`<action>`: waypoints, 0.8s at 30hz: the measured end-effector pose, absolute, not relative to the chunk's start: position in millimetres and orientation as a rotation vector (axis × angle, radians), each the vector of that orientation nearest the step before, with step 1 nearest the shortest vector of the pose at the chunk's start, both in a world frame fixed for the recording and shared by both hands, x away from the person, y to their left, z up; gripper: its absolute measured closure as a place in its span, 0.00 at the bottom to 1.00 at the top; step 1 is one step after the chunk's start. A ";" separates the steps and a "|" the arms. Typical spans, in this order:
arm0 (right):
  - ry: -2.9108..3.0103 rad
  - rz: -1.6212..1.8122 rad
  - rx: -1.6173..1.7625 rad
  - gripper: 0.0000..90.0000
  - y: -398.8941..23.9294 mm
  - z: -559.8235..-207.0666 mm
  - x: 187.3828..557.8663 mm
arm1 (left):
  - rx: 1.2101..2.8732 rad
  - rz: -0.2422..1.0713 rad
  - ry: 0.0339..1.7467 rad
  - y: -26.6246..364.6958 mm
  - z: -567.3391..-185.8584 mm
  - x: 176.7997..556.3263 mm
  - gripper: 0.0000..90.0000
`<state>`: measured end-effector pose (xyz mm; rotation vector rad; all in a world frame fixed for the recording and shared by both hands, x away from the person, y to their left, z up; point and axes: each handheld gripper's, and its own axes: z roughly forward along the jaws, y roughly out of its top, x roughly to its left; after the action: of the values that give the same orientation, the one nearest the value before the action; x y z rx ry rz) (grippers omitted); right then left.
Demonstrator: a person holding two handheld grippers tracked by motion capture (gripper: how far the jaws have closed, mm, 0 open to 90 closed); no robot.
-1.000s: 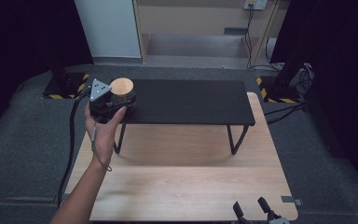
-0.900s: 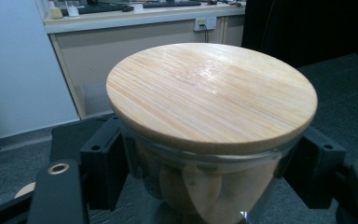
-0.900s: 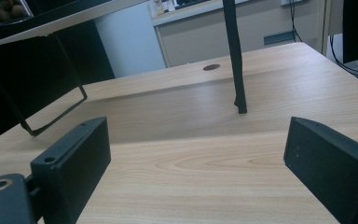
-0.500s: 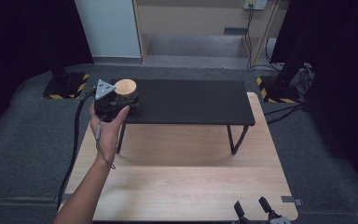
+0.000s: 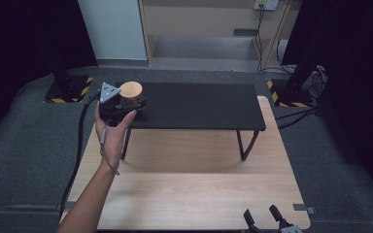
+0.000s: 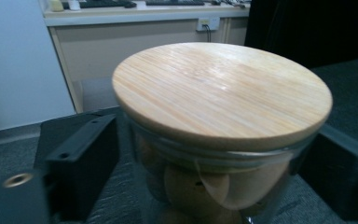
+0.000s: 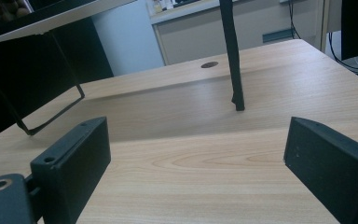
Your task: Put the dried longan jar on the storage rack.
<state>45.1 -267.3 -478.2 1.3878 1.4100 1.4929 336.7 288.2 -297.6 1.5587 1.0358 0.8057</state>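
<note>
From the high view I see my left tongs at about ten o'clock, over the left end of the black shelf that stands on its thin legs on the wooden table. The person's left hand wraps the body of the tongs from below, the forearm comes up from the seven o'clock corner, and the grey three-cornered plate sits on top.

The left tongs are pinching a glass jar with a round bamboo lid. In the left gripper view one black jaw stands at nine o'clock of the jar and the other at three o'clock, both against the glass. Through the glass I make out pale, rounded things inside, but I cannot tell what they are. In the high view the jar is at the left end of the shelf; I cannot tell whether its base touches the shelf top.

My right tongs are low at the six o'clock edge of the table, a little toward five. Their jaws are spread wide with bare wood between them. In the right gripper view one shelf leg comes down to the table at twelve o'clock.
</note>
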 end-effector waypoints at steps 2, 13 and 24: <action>1.411 1.493 1.387 0.08 -267.3 -477.9 45.2 | 1.557 0.819 1.040 286.2 -297.8 335.2 0.03; 1.415 1.496 1.380 0.08 -266.2 -476.6 44.9 | 1.551 0.841 1.018 285.5 -297.1 322.6 0.02; 1.422 1.507 1.365 0.07 -264.0 -474.3 45.8 | 1.503 0.921 0.992 287.6 -298.2 290.9 0.02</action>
<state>45.8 -264.0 -474.3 1.3645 1.4215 1.5066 290.9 287.6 -298.2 1.5031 0.9921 0.9206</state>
